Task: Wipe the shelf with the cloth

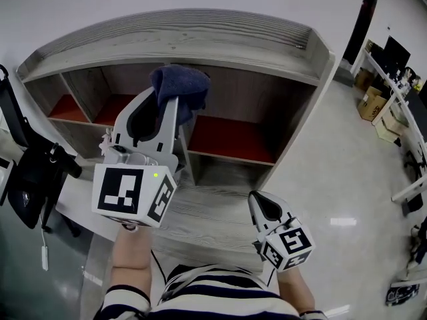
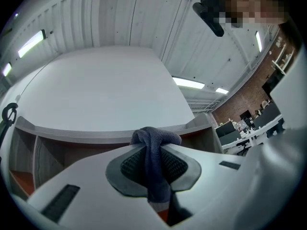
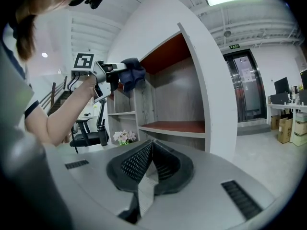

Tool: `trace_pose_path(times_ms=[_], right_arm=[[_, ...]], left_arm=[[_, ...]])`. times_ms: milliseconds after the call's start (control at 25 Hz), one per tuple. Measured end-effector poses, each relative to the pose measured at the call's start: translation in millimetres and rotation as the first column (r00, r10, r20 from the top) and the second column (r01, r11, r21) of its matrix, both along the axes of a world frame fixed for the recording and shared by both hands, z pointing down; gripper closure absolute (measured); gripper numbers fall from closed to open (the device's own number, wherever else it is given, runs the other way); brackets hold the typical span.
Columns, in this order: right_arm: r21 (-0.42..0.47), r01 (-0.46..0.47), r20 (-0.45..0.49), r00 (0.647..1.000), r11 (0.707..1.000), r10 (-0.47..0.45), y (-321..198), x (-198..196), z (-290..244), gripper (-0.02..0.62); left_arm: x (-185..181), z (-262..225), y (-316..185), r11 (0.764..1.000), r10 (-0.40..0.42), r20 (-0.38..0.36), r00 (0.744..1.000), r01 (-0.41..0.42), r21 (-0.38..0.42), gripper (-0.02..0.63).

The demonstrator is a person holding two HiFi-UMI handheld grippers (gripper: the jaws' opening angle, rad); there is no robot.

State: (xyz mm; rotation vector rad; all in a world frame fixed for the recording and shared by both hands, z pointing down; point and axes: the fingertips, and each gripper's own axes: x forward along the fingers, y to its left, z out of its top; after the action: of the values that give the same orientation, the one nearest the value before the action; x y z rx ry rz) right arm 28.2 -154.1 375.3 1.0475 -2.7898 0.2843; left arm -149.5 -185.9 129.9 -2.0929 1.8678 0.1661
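- Left gripper (image 1: 171,107): jaws closed on a fold of the dark blue cloth (image 1: 181,87). The left gripper view shows the fabric pinched between the two pads, with a bunch standing above the jaw tips.
- Right gripper (image 3: 150,148): jaws together with nothing between them. It is held low and near the person's body, well apart from the cloth.
- Cloth position: up at the shelf (image 1: 227,137), in front of the upper row of compartments and close to the upright divider (image 3: 142,104). In the right gripper view it hangs at the front edge of that divider.
- Progress, as a judgement: the cloth is in hand and brought to the shelf, so pick-up and approach look done. Wiping appears to be starting or in its early part. The red boards and the grey top (image 1: 200,31) carry no visible mark separating wiped from unwiped areas, so most surfaces are best counted as left to do.
- Not decidable: whether the cloth actually touches the wood or hovers just beside it.
- Hidden or cut off: in the head view the left gripper covers the compartment behind it. The lowest row is only partly seen.
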Motion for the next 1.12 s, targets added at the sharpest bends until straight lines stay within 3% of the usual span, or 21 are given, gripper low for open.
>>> trace_pose_path(times_ms=[400, 600, 880, 1120], right_arm=[[-0.021, -0.017, -0.012, 1.0, 1.0, 0.017, 5, 4, 9, 0.569], [-0.026, -0.055, -0.018, 0.998, 0.998, 0.055, 4, 15, 12, 0.569], [-0.037, -0.096, -0.025, 0.995, 0.995, 0.095, 7, 27, 15, 0.569], [-0.046, -0.158, -0.032, 0.987, 0.986, 0.157, 11, 47, 18, 0.569]], left_arm=[[18, -19, -19, 0.998, 0.041, -0.018, 0.999, -0.041, 0.045, 0.543], [44, -20, -21, 0.993, 0.109, -0.012, 0.994, -0.108, 0.053, 0.543], [109, -18, -27, 0.964, 0.261, 0.044, 0.964, -0.263, 0.045, 0.543], [150, -16, -30, 0.933, 0.359, 0.028, 0.933, -0.359, 0.023, 0.543]])
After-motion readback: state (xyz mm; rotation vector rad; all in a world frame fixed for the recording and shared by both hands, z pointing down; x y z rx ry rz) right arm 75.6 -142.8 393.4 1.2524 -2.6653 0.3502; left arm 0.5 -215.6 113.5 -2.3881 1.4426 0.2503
